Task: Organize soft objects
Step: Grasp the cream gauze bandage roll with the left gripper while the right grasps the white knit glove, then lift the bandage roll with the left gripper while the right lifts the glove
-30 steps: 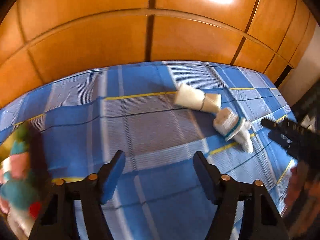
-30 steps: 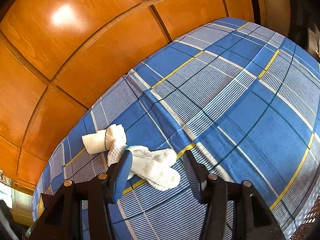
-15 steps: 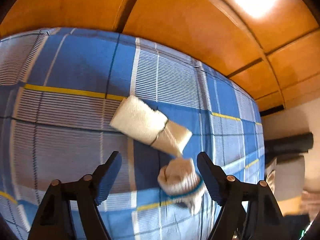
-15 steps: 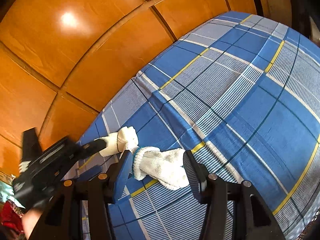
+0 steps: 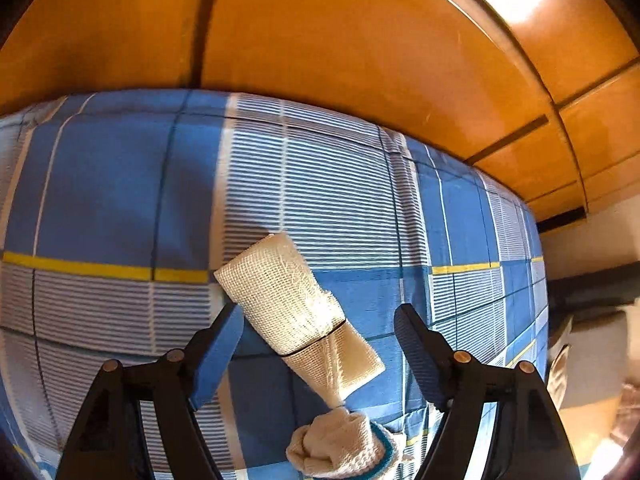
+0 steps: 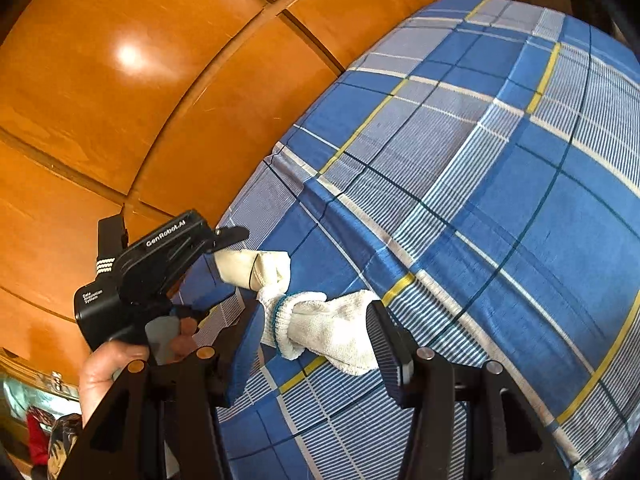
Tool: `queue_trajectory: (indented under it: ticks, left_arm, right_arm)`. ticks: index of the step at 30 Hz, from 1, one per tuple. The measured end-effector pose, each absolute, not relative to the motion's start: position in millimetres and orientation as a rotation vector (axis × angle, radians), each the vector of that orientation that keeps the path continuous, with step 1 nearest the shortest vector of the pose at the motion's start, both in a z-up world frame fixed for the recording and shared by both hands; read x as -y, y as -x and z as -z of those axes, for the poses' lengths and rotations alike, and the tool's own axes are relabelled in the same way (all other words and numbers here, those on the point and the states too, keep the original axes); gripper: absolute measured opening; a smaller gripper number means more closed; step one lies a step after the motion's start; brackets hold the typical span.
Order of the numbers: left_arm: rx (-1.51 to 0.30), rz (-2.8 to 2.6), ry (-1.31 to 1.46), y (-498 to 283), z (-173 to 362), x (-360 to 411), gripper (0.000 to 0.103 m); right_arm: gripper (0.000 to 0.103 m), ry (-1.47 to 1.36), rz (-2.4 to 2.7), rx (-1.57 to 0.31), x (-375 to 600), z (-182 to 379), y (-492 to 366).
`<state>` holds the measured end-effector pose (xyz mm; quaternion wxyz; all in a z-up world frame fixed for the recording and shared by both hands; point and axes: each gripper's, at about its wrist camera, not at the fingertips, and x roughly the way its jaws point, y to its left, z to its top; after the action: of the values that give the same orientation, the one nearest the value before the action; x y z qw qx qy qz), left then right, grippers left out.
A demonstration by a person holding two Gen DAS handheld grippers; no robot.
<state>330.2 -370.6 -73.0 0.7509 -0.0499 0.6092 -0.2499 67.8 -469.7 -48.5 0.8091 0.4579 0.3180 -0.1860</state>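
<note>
- The left gripper (image 5: 318,344) has its jaws wide apart, and they have just been opening. The cream folded gauze cloth with a thin black band around it (image 5: 294,314) lies between them, but the pads do not press on it.
- The right gripper (image 6: 316,342) has its jaws partly apart. The white knitted glove with a teal cuff (image 6: 324,332) lies between them. I think the pads are beside it, not squeezing it.
- Both soft things lie on the blue checked bed sheet (image 6: 500,220), close to the orange wooden panels (image 5: 320,40).
- The glove cuff touches one end of the gauze cloth, right below the left gripper's open jaws.
- What could go wrong: if the left jaws close too high, they may pinch only a thin edge, and the soft cloth may slip out.
- They may also grab the sheet and pull it up.
- The two grippers are very near each other, so they could bump.
- Lifting one thing may drag the other, because they touch.
</note>
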Motion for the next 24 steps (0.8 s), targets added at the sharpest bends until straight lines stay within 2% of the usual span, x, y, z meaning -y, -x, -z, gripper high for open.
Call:
queue_trajectory:
  ticks: [5, 12, 18, 24]
  left_arm:
    - [-1.288, 0.465, -0.148, -322.9, 80.1, 398.9, 0.078]
    - [-1.169, 0.535, -0.258, -304.6, 76.6, 400.6, 0.058]
    - [-1.103, 0.601, -0.219, -303.1, 50.8, 349.5, 0.055]
    - [-1.093, 0.681, -0.325, -266.4, 39.4, 286.4, 0.055]
  right_arm:
    - [0.053, -1.001, 0.386, -0.676, 470.8, 50.1, -66.7]
    - [0.053, -1.009, 0.401, -0.682, 475.5, 54.1, -65.3]
    - [0.053, -1.002, 0.408, -0.679, 475.1, 54.2, -64.3]
    - [0.053, -0.993, 0.415, -0.687, 472.9, 54.8, -64.2]
